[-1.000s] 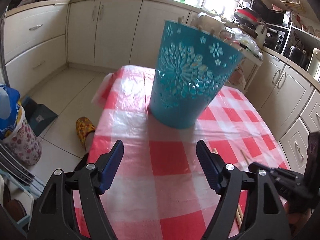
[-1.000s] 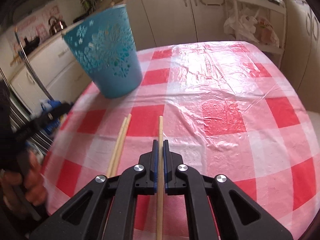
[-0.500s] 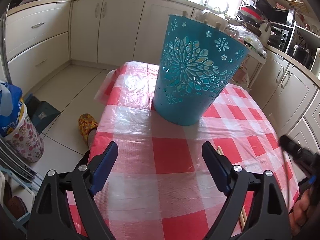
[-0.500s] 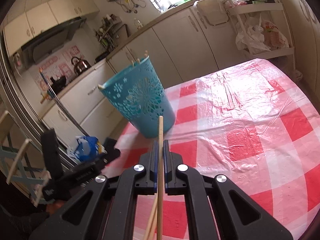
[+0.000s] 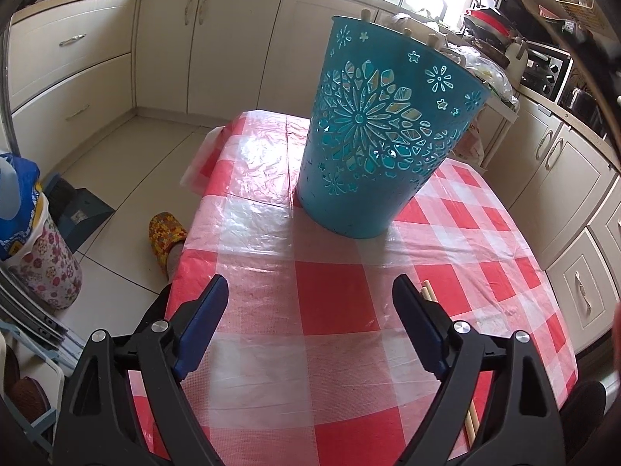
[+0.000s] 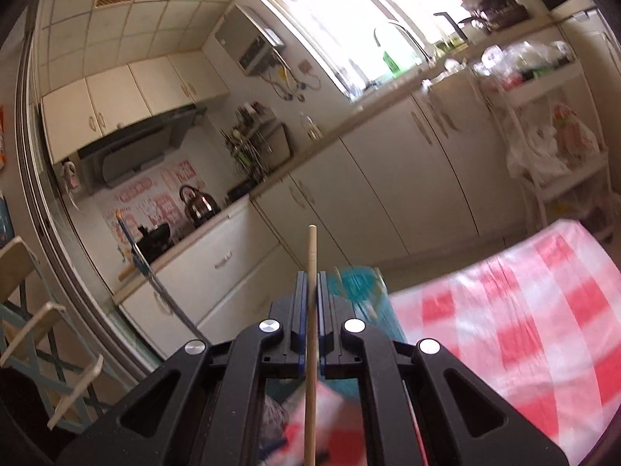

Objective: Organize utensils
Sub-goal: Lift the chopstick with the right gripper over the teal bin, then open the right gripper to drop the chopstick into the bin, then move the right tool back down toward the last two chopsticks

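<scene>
Your right tongs (image 6: 310,283) have lifted the chopstick (image 6: 310,334) off the bench (image 5: 333,310), clamped tight; your left tongs (image 5: 310,303) gape wide, empty, facing the teal bucket (image 5: 384,136).

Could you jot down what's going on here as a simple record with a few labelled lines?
Setting: kitchen table with a red checked cloth
Holder: teal bucket, upright on the cloth, stick ends poking above its rim
Right gripper: shut on one chopstick
Left gripper: open, nothing between its fingers
Left over: two chopsticks lying on the cloth

Teal floral-cutout bucket (image 5: 384,136); red-and-white checked tablecloth (image 5: 333,310).
</scene>
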